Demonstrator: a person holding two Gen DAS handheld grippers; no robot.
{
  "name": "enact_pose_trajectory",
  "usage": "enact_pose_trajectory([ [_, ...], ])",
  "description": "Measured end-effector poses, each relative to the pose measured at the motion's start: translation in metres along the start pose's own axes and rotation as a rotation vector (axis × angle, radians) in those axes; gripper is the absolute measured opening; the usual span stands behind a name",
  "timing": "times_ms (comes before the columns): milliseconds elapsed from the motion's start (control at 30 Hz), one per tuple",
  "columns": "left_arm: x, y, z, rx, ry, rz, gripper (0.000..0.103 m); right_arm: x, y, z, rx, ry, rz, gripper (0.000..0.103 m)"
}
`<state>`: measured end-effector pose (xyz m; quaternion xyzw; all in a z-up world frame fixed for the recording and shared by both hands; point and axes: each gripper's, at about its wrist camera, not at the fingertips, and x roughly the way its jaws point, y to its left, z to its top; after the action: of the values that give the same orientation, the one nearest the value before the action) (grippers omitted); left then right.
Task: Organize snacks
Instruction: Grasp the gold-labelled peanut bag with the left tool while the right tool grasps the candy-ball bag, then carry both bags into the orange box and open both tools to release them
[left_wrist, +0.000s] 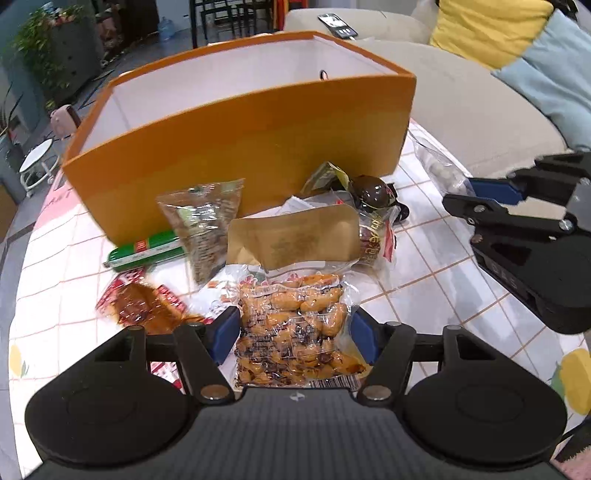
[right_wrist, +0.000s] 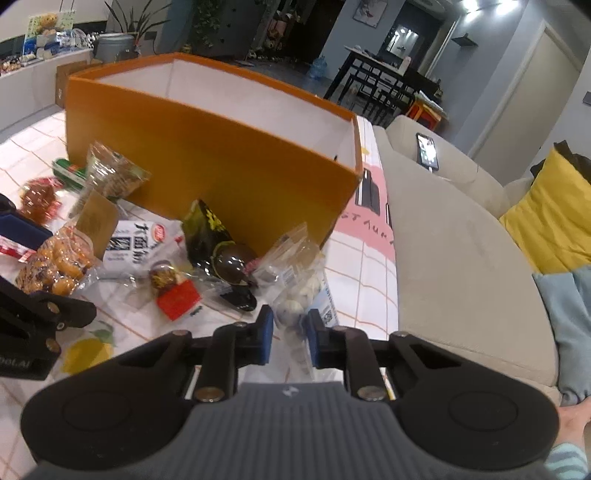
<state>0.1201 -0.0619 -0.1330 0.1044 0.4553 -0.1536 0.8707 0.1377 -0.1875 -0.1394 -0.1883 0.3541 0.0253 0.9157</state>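
A green sausage stick and a red-wrapped snack lie at the left of the tiled tabletop, in front of the orange box. The left hand-held gripper has its blue pads set on either side of a clear bag of orange-brown snacks, seemingly touching its edges. Further right sit a kraft pouch and a dark egg pack. The right hand-held gripper is clamped on a clear bag of white pieces beside the sofa.
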Motion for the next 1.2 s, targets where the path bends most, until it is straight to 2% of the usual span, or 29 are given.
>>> enact_pose_trajectory([
  [100,-0.009,0.003,-0.002,-0.014,-0.013,0.007,0.073,-0.014,0.0,0.001,0.018,-0.011,0.016,0.013],
  [400,-0.043,0.013,-0.001,-0.105,-0.077,-0.037,0.073,-0.051,-0.01,0.01,0.145,-0.03,0.089,0.011],
  [667,-0.081,0.02,0.012,-0.137,-0.165,-0.034,0.073,-0.1,-0.013,0.022,0.196,-0.116,0.133,0.011],
  [867,-0.104,0.026,0.036,-0.139,-0.23,-0.03,0.073,-0.127,-0.024,0.04,0.223,-0.197,0.138,0.011],
  [967,-0.111,0.031,0.054,-0.143,-0.256,-0.064,0.073,-0.135,-0.033,0.055,0.248,-0.233,0.167,0.011],
  [1200,-0.112,0.042,0.104,-0.144,-0.293,-0.098,0.073,-0.128,-0.055,0.099,0.281,-0.286,0.225,0.011],
])
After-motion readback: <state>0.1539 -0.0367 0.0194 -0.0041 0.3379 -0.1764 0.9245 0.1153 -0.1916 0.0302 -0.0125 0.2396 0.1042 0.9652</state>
